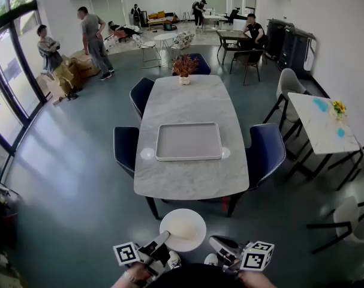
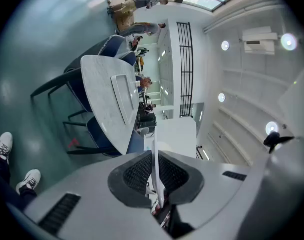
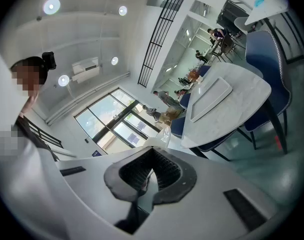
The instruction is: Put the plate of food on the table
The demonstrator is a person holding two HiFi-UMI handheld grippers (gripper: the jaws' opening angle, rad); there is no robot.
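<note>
A round white plate with a pale mound of food hangs low in the head view, short of the near edge of the marble table. My left gripper is shut on the plate's left rim, and my right gripper is shut on its right rim. In the left gripper view the plate shows edge-on, pinched by the left gripper. In the right gripper view the plate runs into the shut jaws of the right gripper. A grey tray lies on the table.
Dark blue chairs stand at both sides of the table. A flower pot sits at its far end. A second marble table with grey chairs is at the right. People stand far back at the left. My shoes show on the floor.
</note>
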